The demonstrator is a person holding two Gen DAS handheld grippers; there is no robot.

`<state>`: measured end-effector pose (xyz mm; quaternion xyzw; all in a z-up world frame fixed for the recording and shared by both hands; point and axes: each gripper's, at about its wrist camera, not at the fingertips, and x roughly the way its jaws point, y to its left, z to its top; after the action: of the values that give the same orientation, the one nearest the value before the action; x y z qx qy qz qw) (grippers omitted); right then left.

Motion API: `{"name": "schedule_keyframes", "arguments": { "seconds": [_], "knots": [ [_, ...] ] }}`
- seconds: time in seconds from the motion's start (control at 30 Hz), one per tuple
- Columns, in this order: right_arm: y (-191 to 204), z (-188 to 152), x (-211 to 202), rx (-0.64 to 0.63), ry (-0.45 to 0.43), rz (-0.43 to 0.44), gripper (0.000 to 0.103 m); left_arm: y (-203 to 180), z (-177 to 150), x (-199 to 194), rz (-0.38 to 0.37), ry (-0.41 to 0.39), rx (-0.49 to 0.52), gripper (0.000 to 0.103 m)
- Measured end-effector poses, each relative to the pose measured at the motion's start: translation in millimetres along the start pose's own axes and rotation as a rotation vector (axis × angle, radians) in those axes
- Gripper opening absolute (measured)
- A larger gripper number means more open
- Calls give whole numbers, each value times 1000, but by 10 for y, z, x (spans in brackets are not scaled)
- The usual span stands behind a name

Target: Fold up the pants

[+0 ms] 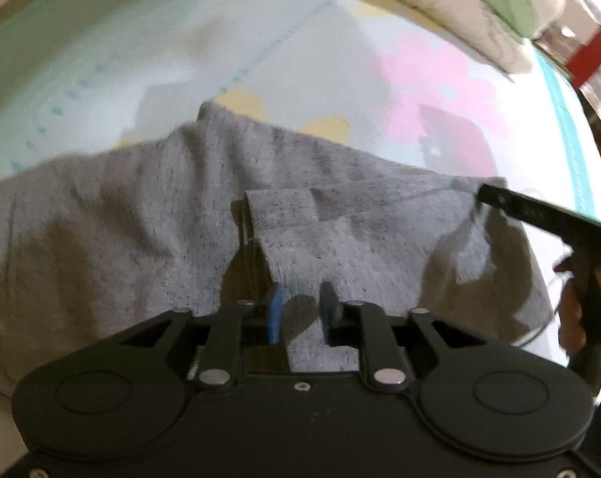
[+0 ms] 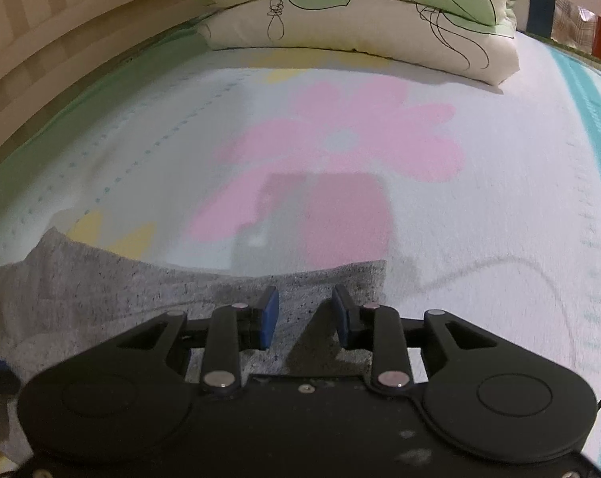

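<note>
Grey heathered pants (image 1: 149, 215) lie on a bed sheet (image 1: 228, 32) printed with a pink flower. My left gripper (image 1: 302, 302) hovers over them with its blue-padded jaws apart, fabric showing between the pads, nothing clamped. My right gripper (image 2: 306, 310) is open too, over the pants' right corner (image 2: 352, 275). It also shows in the left wrist view (image 1: 499, 199) as a black arm at the pants' far right edge.
A folded cream quilt with green leaf print (image 2: 360, 12) lies at the head of the bed. A wooden bed frame (image 2: 61, 40) runs along the left. A teal stripe (image 2: 595, 119) marks the sheet's right edge.
</note>
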<state>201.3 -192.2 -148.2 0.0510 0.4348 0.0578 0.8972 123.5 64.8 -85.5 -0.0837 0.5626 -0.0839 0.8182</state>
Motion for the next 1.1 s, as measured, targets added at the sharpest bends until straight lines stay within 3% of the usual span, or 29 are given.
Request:
{"name": "schedule_keyframes", "arguments": {
  "seconds": [0.1, 0.17, 0.23, 0.27, 0.33, 0.43, 0.53, 0.63, 0.83, 0.97, 1.1],
  "knots": [
    [-26, -3, -15, 5, -6, 7, 30, 61, 65, 110, -24, 25, -60, 33],
    [-81, -32, -38, 22, -12, 17, 30, 40, 114, 197, 2, 36, -65, 32],
    [-95, -43, -75, 24, -20, 20, 30, 9, 151, 208, 37, -12, -60, 22],
    [-97, -44, -88, 22, -26, 19, 30, -10, 173, 199, 62, -52, -50, 10],
    [-92, -46, -131, 13, -47, 20, 31, -41, 213, 177, 106, -112, -20, 10],
    [-33, -64, -248, -6, -89, 40, 31, -34, 229, 135, 145, -140, -12, 10],
    [64, -88, -351, -32, -104, 107, 32, 15, 184, 48, 112, -138, -15, 13],
    [245, -152, -414, -92, -93, 155, 33, 122, 144, -58, 136, -139, -23, 17],
    [583, -295, -470, -177, -29, 242, 34, 609, 153, -258, 228, -113, -99, 21],
    [846, -448, -530, -232, 1, 296, 34, 983, 150, -464, 308, -141, -155, 22],
    [1060, -579, -579, -290, 21, 314, 34, 1313, 92, -602, 374, -146, -201, 33]
  ]
}}
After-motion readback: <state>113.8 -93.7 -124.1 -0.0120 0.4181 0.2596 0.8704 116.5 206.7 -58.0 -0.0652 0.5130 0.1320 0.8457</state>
